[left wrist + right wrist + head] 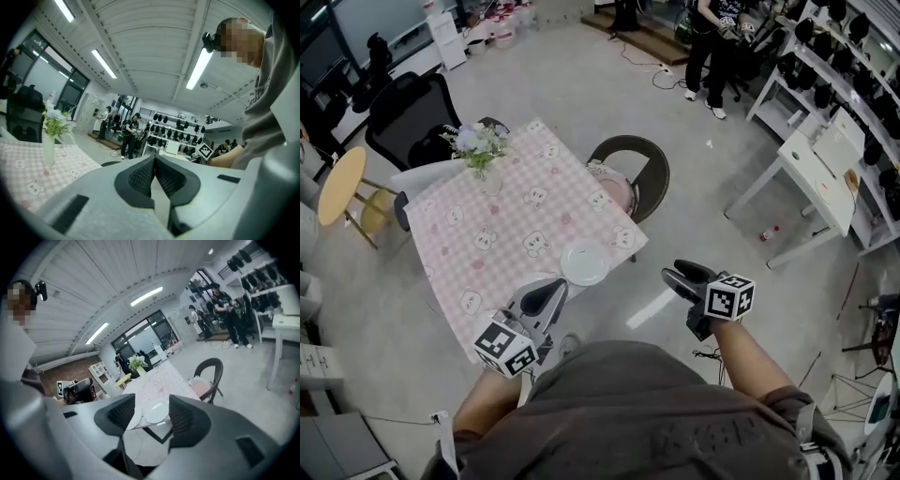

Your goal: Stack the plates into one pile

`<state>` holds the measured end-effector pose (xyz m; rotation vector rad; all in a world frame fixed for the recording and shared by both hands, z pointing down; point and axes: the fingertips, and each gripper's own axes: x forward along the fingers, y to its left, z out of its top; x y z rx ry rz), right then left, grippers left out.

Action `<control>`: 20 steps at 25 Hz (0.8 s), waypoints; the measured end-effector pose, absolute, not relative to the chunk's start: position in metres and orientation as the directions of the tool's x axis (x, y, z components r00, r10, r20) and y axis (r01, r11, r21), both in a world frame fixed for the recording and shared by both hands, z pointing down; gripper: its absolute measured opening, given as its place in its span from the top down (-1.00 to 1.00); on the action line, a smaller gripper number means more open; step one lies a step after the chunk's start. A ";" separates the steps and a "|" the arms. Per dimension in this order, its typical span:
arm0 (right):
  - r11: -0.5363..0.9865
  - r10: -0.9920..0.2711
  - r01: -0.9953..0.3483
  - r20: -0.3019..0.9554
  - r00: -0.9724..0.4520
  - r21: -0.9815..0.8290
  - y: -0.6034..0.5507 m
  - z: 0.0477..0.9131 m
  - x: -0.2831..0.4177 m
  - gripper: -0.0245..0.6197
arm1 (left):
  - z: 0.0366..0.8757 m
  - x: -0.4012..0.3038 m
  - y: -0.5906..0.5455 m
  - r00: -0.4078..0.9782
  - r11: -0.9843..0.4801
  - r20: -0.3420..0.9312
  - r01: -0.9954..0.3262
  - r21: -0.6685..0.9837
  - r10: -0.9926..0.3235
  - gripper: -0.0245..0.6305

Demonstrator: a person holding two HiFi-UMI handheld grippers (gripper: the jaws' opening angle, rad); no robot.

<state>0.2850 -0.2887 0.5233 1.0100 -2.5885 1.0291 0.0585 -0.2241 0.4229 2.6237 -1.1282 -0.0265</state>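
While right tool [678, 276] stands open, plate [584, 263] lies apart.

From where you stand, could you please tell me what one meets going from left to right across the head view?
Round wooden stool → vase of flowers → white plate → right hand-held gripper.

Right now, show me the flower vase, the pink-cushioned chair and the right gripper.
flower vase [491, 180]: head view, glass body.
pink-cushioned chair [659, 178]: head view, dark backrest.
right gripper [673, 270]: head view, between its fingertips.

White plate [584, 263] on checked table [508, 223] by its near edge, left gripper [551, 292] beside it, right gripper [680, 278] off-table
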 end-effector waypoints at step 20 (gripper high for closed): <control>0.154 -0.227 -0.628 0.591 -0.774 -0.763 -0.310 0.720 0.149 0.30 | 0.480 -0.050 -0.189 0.522 -0.442 0.190 -0.829 0.342 -0.831 0.91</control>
